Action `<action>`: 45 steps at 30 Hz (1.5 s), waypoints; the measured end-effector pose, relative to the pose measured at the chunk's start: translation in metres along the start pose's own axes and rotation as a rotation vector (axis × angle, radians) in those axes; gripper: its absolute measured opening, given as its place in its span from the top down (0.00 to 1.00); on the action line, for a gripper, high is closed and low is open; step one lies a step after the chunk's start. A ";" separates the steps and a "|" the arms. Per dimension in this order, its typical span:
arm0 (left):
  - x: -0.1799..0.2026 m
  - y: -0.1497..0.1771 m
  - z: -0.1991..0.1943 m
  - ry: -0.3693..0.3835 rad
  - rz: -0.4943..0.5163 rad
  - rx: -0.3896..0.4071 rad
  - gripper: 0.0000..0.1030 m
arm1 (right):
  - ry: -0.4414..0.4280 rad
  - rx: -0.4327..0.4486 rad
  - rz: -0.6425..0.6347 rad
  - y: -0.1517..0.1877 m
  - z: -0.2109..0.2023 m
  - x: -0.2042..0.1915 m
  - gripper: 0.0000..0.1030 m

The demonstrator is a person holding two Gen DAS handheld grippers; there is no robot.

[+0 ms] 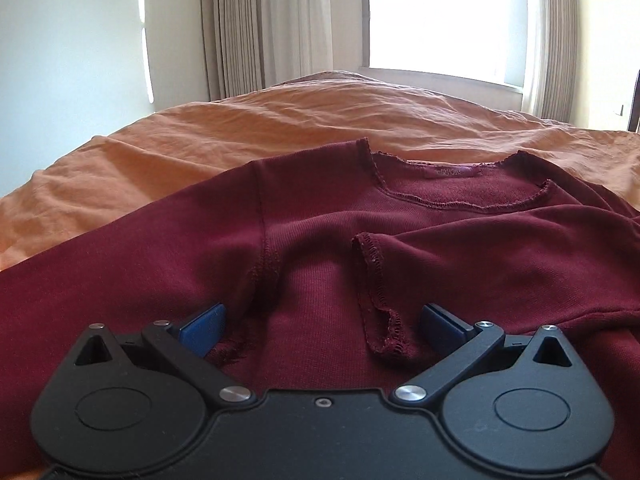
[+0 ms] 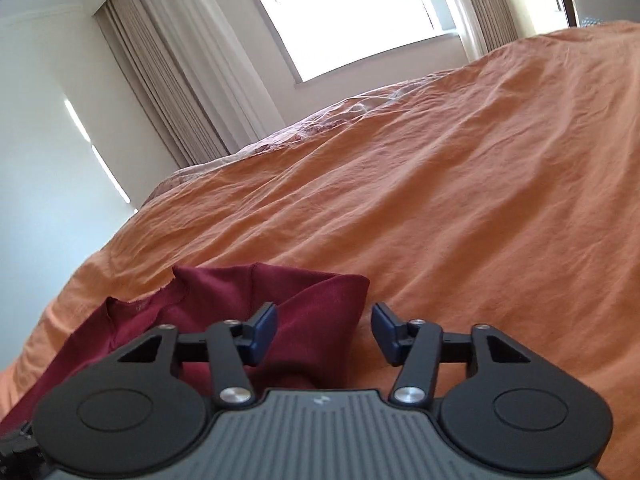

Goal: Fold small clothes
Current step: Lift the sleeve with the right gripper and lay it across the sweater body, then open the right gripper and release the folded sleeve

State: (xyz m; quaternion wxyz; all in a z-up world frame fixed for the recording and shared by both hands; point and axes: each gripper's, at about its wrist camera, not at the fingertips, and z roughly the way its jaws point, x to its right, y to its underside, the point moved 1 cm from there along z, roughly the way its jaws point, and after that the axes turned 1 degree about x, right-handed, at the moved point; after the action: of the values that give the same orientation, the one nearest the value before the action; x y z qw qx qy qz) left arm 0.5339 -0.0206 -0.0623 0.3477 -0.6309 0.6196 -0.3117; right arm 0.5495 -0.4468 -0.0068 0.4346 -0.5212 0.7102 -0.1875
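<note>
A dark red long-sleeved top (image 1: 320, 216) lies on the orange bedspread (image 1: 200, 136), neckline away from me, its right sleeve folded across the chest with the cuff (image 1: 372, 280) near the middle. My left gripper (image 1: 322, 324) is open, low over the top's body, blue pads on either side of the cuff, holding nothing. In the right wrist view the top (image 2: 312, 312) lies at lower left. My right gripper (image 2: 324, 332) is open over the top's folded right edge, its left pad over the cloth, its right pad over the bedspread (image 2: 440, 200).
The bed runs away toward a bright window (image 1: 444, 12) with beige curtains (image 1: 244, 28). A white wall (image 1: 72, 40) is on the left. A patterned pillow or cover (image 2: 320, 124) lies at the bed's far end. A dark post (image 1: 634, 100) stands at the right.
</note>
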 end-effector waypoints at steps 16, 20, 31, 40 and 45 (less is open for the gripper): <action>0.000 0.002 0.000 0.006 -0.006 0.005 0.00 | 0.156 0.088 -0.391 0.009 -0.012 -0.040 0.70; 0.000 0.002 0.000 0.006 -0.006 0.006 0.00 | 0.157 0.098 -0.414 0.027 -0.039 -0.029 0.44; 0.000 0.003 0.000 0.006 -0.006 0.012 0.00 | 0.121 0.059 -0.483 0.093 -0.097 -0.029 0.36; 0.001 0.003 0.000 0.006 -0.006 0.012 0.00 | 0.185 0.079 -0.587 0.106 -0.066 -0.048 0.89; 0.001 0.003 0.000 0.006 -0.006 0.012 0.00 | 0.191 0.077 -0.545 0.107 -0.074 -0.044 0.93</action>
State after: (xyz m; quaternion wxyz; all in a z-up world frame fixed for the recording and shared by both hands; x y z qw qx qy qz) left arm 0.5319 -0.0211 -0.0649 0.3486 -0.6297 0.6168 -0.3185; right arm 0.4311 -0.3795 -0.0246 0.3186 -0.6559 0.5742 -0.3723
